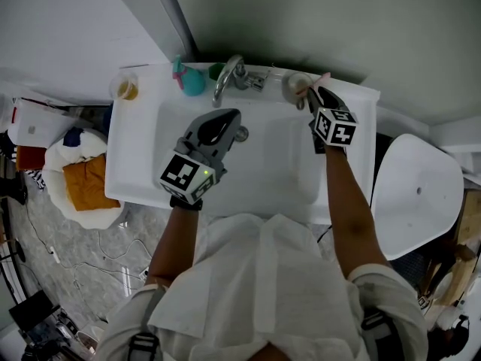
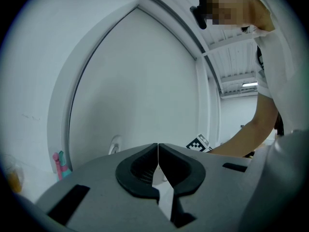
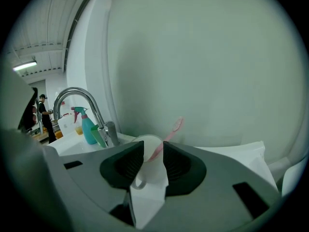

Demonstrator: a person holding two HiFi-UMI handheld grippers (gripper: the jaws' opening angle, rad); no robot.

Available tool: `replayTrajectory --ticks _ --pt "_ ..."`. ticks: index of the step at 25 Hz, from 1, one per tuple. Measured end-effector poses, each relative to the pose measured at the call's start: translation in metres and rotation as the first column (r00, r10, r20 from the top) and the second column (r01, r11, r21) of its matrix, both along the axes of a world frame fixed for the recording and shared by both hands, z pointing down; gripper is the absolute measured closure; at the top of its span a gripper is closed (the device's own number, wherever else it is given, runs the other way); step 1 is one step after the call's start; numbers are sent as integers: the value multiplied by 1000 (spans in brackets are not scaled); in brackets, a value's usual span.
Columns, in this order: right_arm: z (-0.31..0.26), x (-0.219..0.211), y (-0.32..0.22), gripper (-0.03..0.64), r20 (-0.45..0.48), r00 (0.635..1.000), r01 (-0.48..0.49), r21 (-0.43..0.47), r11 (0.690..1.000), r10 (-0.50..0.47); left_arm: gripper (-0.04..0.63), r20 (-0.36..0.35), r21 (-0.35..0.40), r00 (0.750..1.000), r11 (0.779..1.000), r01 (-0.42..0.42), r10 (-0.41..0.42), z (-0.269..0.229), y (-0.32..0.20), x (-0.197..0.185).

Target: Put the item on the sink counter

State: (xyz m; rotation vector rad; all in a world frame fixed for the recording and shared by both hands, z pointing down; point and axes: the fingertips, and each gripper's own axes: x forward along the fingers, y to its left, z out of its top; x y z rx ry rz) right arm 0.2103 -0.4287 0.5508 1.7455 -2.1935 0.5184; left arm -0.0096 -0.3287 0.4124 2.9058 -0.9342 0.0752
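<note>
A white cup [image 1: 294, 86] with a pink toothbrush [image 1: 320, 79] in it stands on the back right corner of the white sink counter [image 1: 135, 145]. My right gripper [image 1: 310, 98] is right at the cup, its jaws open and not pressing on it. In the right gripper view the cup [image 3: 146, 149] and the toothbrush [image 3: 172, 131] show through the gap of the right gripper [image 3: 153, 151]. My left gripper [image 1: 227, 121] hovers over the basin near the faucet. Seen in its own view, the left gripper [image 2: 158, 151] is shut with nothing in it.
A chrome faucet [image 1: 226, 77] rises at the back middle, with a teal spray bottle [image 1: 192, 79] and a green item [image 1: 216, 71] beside it. A container of yellow liquid [image 1: 125, 88] stands at the back left corner. A white toilet lid [image 1: 417, 194] lies right, a basket with orange cloth [image 1: 86, 184] left.
</note>
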Motion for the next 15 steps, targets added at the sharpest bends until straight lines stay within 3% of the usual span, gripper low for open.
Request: replayTrajectory --ticks 9,15 --pt "-24 -1 28 506 63 998 -19 60 998 15 578 -5 11 1000 1000 8 -8 -7 0 -3" --pt "-59 -9 59 516 150 988 -3 160 987 -21 578 -10 32 1000 999 20 -20 -17 4 -9"
